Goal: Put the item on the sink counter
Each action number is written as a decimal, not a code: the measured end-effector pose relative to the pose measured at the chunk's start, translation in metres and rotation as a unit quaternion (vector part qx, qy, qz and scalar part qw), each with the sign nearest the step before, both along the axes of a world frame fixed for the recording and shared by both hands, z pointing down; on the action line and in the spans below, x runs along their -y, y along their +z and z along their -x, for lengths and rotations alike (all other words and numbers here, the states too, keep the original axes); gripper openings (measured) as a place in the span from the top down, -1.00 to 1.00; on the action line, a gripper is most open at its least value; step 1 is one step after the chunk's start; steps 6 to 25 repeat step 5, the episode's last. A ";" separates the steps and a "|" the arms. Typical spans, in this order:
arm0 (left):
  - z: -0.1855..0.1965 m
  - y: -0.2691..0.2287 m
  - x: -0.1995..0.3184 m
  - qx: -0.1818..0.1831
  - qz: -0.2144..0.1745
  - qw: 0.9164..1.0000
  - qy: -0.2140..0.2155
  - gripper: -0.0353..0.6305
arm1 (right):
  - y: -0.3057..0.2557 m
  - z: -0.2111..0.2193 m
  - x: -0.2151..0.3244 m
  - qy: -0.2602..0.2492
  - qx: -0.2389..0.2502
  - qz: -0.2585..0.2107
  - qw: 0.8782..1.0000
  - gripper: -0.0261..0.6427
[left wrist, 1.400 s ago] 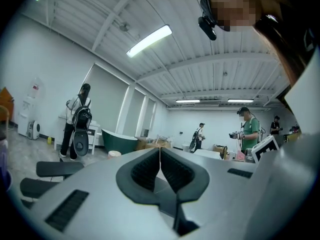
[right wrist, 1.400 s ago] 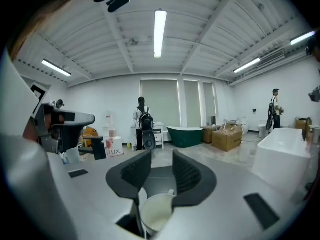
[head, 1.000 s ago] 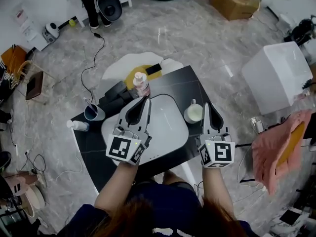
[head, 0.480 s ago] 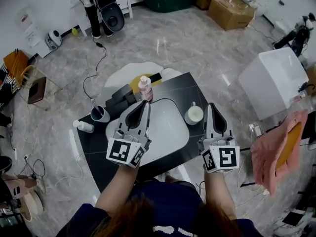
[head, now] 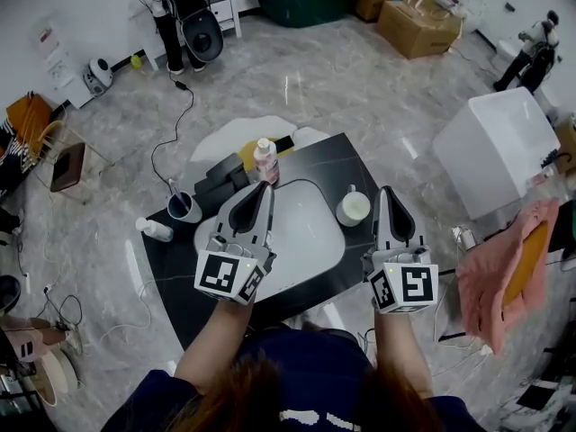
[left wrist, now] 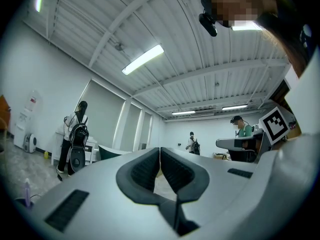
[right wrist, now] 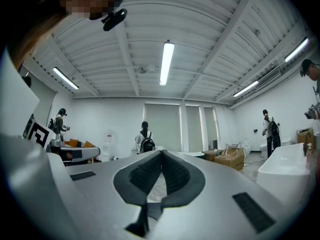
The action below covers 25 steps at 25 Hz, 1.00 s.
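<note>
While both grippers hover over the near side of the sink counter (head: 317, 157), I see that neither one carries anything. My left gripper (head: 265, 186) has its jaws pressed together, the dark pads (left wrist: 146, 168) meeting along a thin line with only the far room showing past them. My right gripper (head: 388, 191) is clamped the same way, pads (right wrist: 176, 176) touching and nothing caught between. The left gripper hangs above the left part of the white basin (head: 306, 234), its tips pointing away from me. A pale pink bottle (head: 265, 159) stands upright on the counter just beyond those tips, at the basin's far rim. I cannot tell whether it is the item meant. A white mug (head: 353, 209) sits on the counter just to the left of the right gripper's tips, between the two grippers. Out to the left of the left gripper stands a tumbler (head: 183, 207), and further left a small bottle (head: 154, 230) lies on its side at the counter's edge. Well off to the right of the right gripper, a pink cloth (head: 500, 273) hangs, with a white tub (head: 493, 148) beyond it.
</note>
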<state>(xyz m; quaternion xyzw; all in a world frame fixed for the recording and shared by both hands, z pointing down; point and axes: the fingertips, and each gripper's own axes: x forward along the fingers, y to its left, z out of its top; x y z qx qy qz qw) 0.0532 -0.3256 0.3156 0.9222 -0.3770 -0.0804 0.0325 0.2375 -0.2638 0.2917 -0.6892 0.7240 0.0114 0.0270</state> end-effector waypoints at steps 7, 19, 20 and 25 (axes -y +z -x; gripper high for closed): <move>-0.003 -0.003 -0.003 0.000 -0.002 1.000 0.003 0.82 | -0.001 -0.003 -0.003 0.002 0.000 0.002 1.000 0.88; -0.003 -0.003 -0.003 0.000 -0.002 1.000 0.003 0.82 | -0.001 -0.003 -0.003 0.002 0.000 0.002 1.000 0.88; -0.003 -0.003 -0.003 0.000 -0.002 1.000 0.003 0.82 | -0.001 -0.003 -0.003 0.002 0.000 0.002 1.000 0.88; -0.003 -0.003 -0.003 0.000 -0.002 1.000 0.003 0.82 | -0.001 -0.003 -0.003 0.002 0.000 0.002 1.000 0.88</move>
